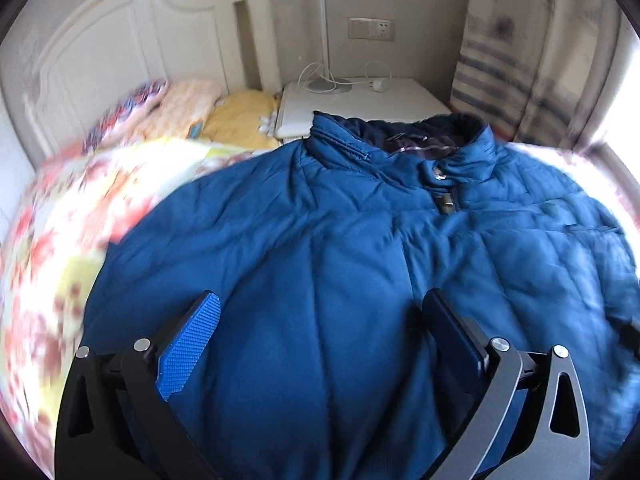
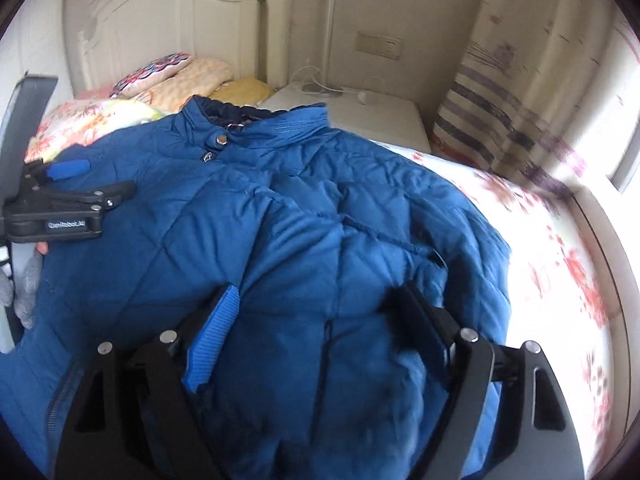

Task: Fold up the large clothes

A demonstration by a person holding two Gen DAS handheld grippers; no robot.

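Observation:
A big blue quilted jacket (image 1: 320, 240) lies front-up on the flower-print bed sheet (image 1: 52, 248), its collar (image 1: 400, 140) toward the headboard. In the right wrist view the jacket (image 2: 280, 240) has a padded fold lying over its right side. My left gripper (image 1: 320, 304) hovers open just above the jacket's lower chest, nothing pinched between its fingers. It also shows at the left edge of the right wrist view, left gripper (image 2: 96, 180), over the jacket's other shoulder. My right gripper (image 2: 316, 292) stands wide open, with puffy jacket fabric bulging between the blue pad (image 2: 212, 344) and the black finger.
A white headboard (image 1: 132, 52) and several pillows (image 1: 180, 108) sit beyond the jacket. A white nightstand (image 1: 400, 96) with a lamp base (image 1: 324, 84) and cable stands by the collar. A striped curtain (image 1: 500, 60) hangs at the right. Bare sheet (image 2: 560, 260) lies right of the jacket.

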